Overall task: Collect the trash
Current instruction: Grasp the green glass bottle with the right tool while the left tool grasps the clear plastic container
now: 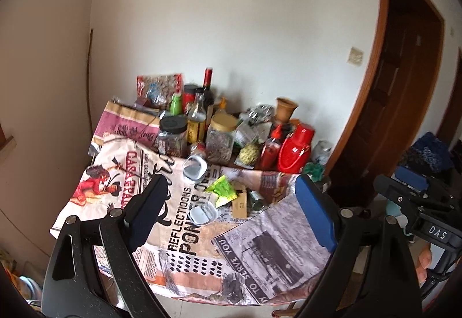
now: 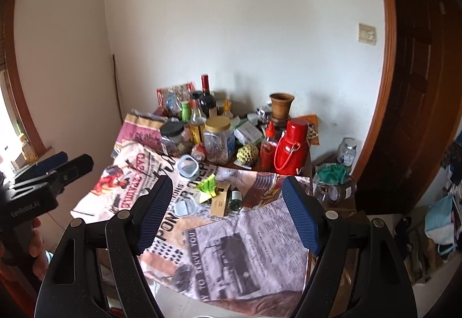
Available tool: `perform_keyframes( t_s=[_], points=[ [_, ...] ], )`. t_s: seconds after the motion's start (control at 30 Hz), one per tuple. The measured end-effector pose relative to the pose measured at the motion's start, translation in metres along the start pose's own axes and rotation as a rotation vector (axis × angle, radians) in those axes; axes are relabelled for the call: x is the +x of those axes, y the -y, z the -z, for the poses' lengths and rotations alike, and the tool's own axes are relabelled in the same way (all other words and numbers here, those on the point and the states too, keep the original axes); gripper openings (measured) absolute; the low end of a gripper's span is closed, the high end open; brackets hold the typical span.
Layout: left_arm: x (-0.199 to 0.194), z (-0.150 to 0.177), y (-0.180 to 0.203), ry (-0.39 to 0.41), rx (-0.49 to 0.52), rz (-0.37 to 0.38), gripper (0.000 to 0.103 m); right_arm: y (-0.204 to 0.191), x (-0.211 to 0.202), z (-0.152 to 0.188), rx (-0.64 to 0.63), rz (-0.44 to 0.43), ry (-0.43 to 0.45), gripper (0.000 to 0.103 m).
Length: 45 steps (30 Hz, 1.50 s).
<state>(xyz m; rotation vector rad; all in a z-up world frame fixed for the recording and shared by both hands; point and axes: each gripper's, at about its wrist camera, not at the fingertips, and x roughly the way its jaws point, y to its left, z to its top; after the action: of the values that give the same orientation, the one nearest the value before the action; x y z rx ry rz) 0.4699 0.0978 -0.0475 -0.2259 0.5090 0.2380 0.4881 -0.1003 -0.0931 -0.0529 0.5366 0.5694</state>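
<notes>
Bench point(image 2: 254, 266) fills the middle of both views, covered by a newsprint-pattern cloth point(image 1: 184, 234). Far half against the wall is packed with keepers: jars point(image 2: 218, 139), bottles point(image 2: 207, 98), red flask point(image 2: 290, 146). They stand upright and crowded at the back, so probably storage, not trash.

Trash sits in a loose cluster mid-bench, in front of that row:
- two clear tubs, one tipped on edge near the jars point(image 2: 188, 166), one flat nearer us point(image 2: 184, 206)
- brown carton point(image 2: 221, 199), lying down
- small can point(image 2: 235, 198) on its side, touching or just beside the carton
- crumpled green wrapper point(image 2: 208, 188), resting partly on the carton

Lying over and scattered reads as discarded, so these are my targets.

No bin visible in either view.

Left tool point(image 1: 231, 202): jaws wide, nothing between the pads, touching nothing; hangs above the near bench edge, aimed down at the cluster. Right tool point(image 2: 228, 214): also wide, empty, same pose beside it. Each shows in the other's camera with a hand on its handle.

Judgement: approach phase, nothing collected yet. Wrapper is the top item, likely first pick; thin and light, needs a low pinch.
</notes>
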Motion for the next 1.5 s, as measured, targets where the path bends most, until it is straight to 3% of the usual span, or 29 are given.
perform_keyframes(
  t_s=[0.27,0.43,0.57,0.83,1.07,1.3,1.4,1.5],
  points=[
    [0.083,-0.006,-0.035,-0.135,-0.024,-0.056,0.090,0.023,0.070,-0.004,0.076,0.001,-0.109,0.075],
    [0.138,-0.017,-0.064,-0.206,0.048,-0.094,0.090,0.024,0.117,-0.009,0.146,0.061,-0.158,0.075],
    [0.186,-0.019,-0.092,-0.279,0.054,-0.082,0.090,0.025,0.163,-0.006,0.222,0.076,-0.209,0.075],
    [0.283,0.035,-0.118,-0.518,0.045,-0.044,0.089,0.035,0.257,0.022,0.268,0.102,-0.373,0.075],
    [0.330,0.078,-0.117,-0.654,0.038,0.004,0.084,0.047,0.311,0.055,0.302,0.110,-0.492,0.075],
    [0.352,0.094,-0.120,-0.696,0.028,0.006,0.058,0.056,0.343,0.081,0.366,0.094,-0.577,0.074],
    [0.357,0.100,-0.122,-0.722,0.011,0.021,0.045,0.055,0.347,0.085,0.363,0.084,-0.582,0.063],
    [0.357,0.101,-0.120,-0.717,0.022,0.027,0.041,0.051,0.350,0.084,0.348,0.074,-0.577,0.050]
  ],
)
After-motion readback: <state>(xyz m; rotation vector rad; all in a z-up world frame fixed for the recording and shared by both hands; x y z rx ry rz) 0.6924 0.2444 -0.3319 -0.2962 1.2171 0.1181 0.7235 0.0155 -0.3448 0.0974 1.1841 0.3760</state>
